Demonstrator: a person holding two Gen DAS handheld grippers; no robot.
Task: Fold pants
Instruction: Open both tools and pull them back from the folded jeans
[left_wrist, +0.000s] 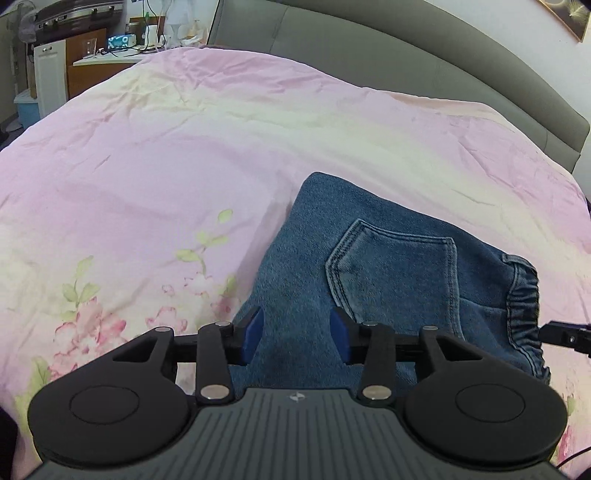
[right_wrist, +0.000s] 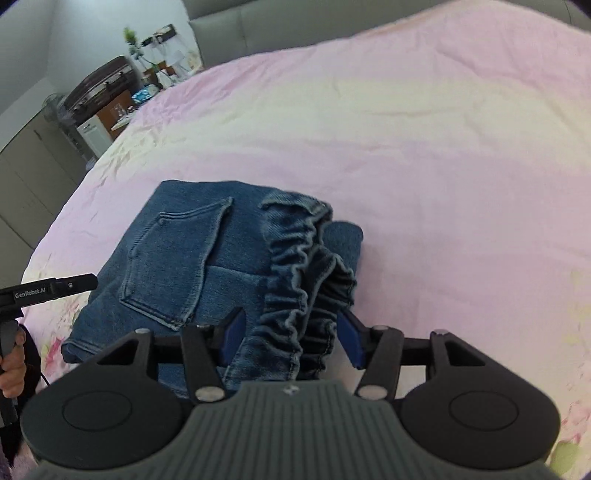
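Observation:
Blue denim pants (left_wrist: 373, 280) lie folded into a compact stack on the pink bed cover, back pocket (left_wrist: 399, 273) up. My left gripper (left_wrist: 297, 334) is open, its blue pads over the near left part of the stack, holding nothing. In the right wrist view the pants (right_wrist: 207, 266) show their gathered elastic waistband (right_wrist: 306, 273) at the right side. My right gripper (right_wrist: 291, 336) is open with the waistband lying between its blue pads. The left gripper's side (right_wrist: 55, 288) shows at the left edge of that view.
The pink floral bed cover (left_wrist: 184, 166) spreads wide around the pants. A grey padded headboard (left_wrist: 406, 48) runs behind it. A nightstand with clutter and a suitcase (left_wrist: 77, 14) stand at the far left. A hand (right_wrist: 13, 365) holds the left gripper's handle.

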